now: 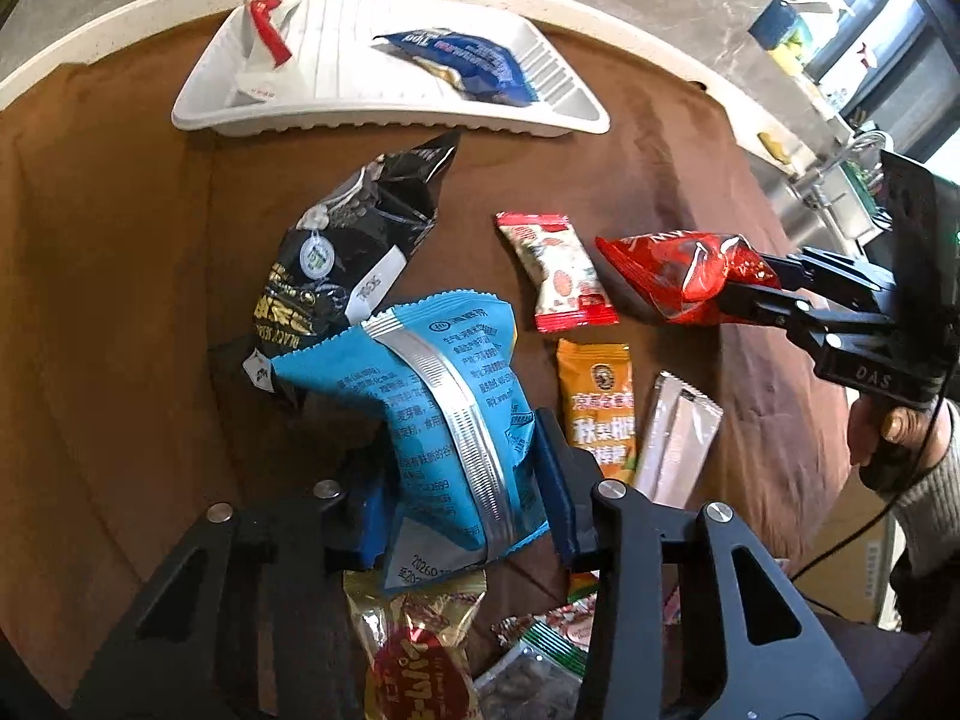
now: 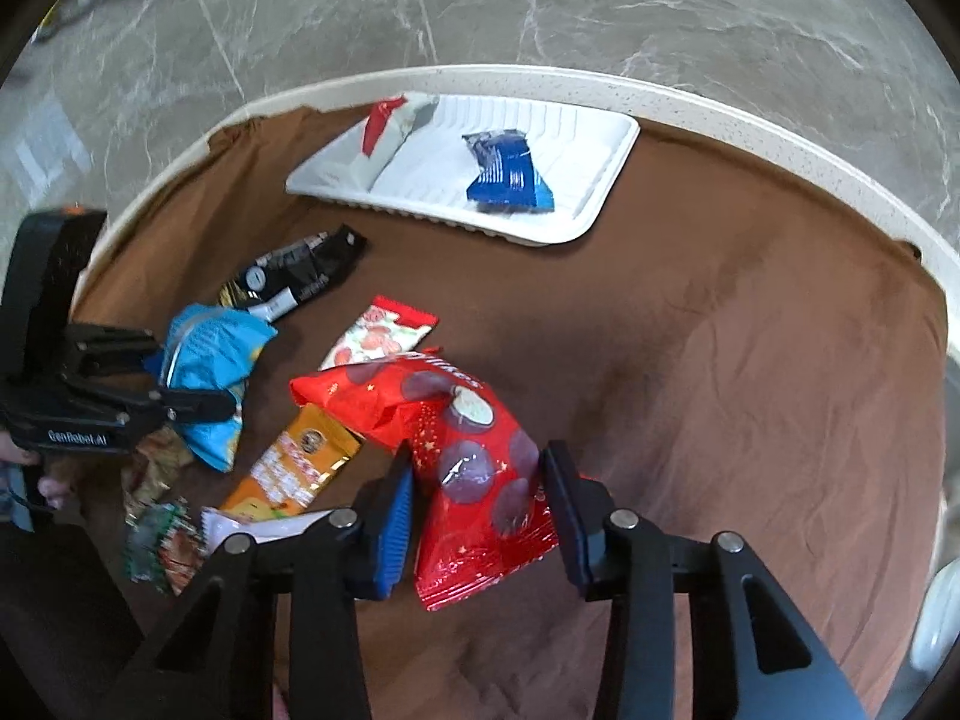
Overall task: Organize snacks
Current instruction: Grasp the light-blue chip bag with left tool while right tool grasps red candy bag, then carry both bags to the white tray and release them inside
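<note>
Brown cloth-covered table (image 2: 690,360), white tray (image 2: 606,180), black packet (image 1: 354,252), orange sachet (image 1: 597,396)

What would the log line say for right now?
left hand-held gripper: shut on light blue foil snack bag | right hand-held gripper: shut on shiny red snack bag

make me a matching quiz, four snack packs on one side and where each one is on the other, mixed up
Packs:
1. light blue pack
2. red pack
3. dark blue pack
4. black pack

Places:
A. lying in the white tray
B. between the left gripper's jaws
C. on the brown cloth, no gripper around it
D. between the right gripper's jaws

Pairs: 1-B, 2-D, 3-A, 4-C
</note>
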